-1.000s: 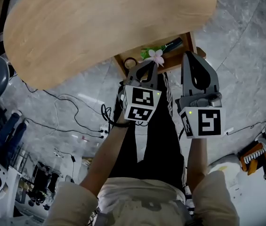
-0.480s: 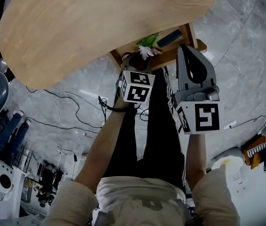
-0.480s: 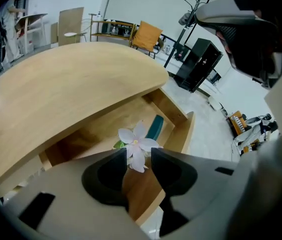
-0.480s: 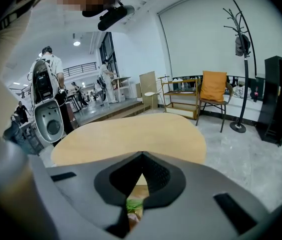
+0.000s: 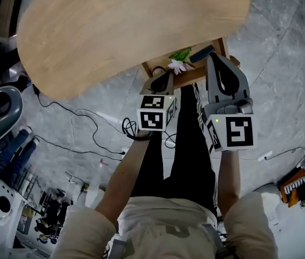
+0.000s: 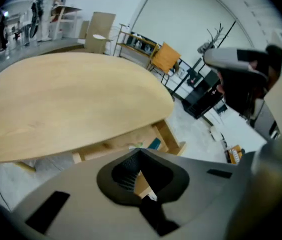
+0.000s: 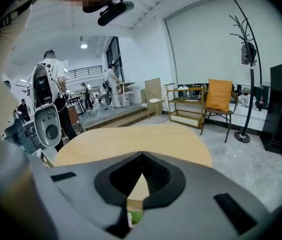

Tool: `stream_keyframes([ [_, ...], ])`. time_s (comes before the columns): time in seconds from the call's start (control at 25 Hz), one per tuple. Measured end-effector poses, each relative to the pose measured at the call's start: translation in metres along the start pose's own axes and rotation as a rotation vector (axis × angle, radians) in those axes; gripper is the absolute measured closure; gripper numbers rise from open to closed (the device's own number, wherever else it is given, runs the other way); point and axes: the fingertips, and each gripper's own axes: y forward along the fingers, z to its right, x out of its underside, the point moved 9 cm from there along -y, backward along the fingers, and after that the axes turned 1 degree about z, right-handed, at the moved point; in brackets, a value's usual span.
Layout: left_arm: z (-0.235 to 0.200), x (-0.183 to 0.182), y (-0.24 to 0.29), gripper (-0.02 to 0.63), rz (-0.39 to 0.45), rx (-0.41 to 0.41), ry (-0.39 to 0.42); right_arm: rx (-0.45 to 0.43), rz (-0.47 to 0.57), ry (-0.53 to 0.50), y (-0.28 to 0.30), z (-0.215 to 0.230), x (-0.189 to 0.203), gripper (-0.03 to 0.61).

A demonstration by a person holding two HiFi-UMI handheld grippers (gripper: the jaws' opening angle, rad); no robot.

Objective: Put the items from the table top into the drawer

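Flower's (image 5: 178, 66) out of my left claw (image 5: 166, 74) now. A second ago it sat right at the tips, and now it lies in the open drawer (image 5: 191, 75) at upper centre of the head view, just up and right of those tips and not touching them. That claw has just snapped closed, jaws together with nothing between them. My right claw (image 5: 215, 57) is further right, tips at the drawer's right end, also closed and empty. A green leaf (image 5: 181, 54) and a dark blue thing (image 5: 202, 53) lie just above the flower, by the table top's (image 5: 130, 31) edge.
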Motion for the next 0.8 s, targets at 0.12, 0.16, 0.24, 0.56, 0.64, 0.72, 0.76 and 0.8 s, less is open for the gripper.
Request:
stream_keyframes([
  [0.12, 0.000, -0.043, -0.069, 0.606, 0.134, 0.012, -0.047, -0.029, 0.049, 0.006, -0.009, -0.018, -0.049, 0.574],
  [0.16, 0.002, -0.062, -0.095, 0.606, 0.185, 0.024, -0.041, -0.045, 0.064, 0.017, -0.011, -0.026, -0.069, 0.574],
  [0.24, 0.007, -0.105, -0.144, 0.606, 0.310, 0.035, -0.001, -0.097, 0.109, 0.038, -0.011, -0.037, -0.112, 0.574],
  [0.56, 0.028, -0.221, -0.334, 0.606, 0.708, -0.006, -0.066, -0.163, 0.204, -0.007, -0.074, -0.093, -0.281, 0.574],
  [0.64, 0.035, -0.229, -0.377, 0.606, 0.753, -0.060, -0.091, -0.126, 0.213, -0.085, -0.095, -0.111, -0.306, 0.574],
  [0.72, 0.042, -0.232, -0.412, 0.606, 0.818, -0.117, -0.092, -0.134, 0.231, -0.135, -0.110, -0.128, -0.321, 0.574],
  [0.76, 0.044, -0.233, -0.424, 0.606, 0.851, -0.144, -0.078, -0.153, 0.237, -0.146, -0.112, -0.136, -0.327, 0.574],
  [0.8, 0.044, -0.236, -0.434, 0.606, 0.878, -0.173, -0.055, -0.169, 0.241, -0.151, -0.112, -0.143, -0.331, 0.574],
])
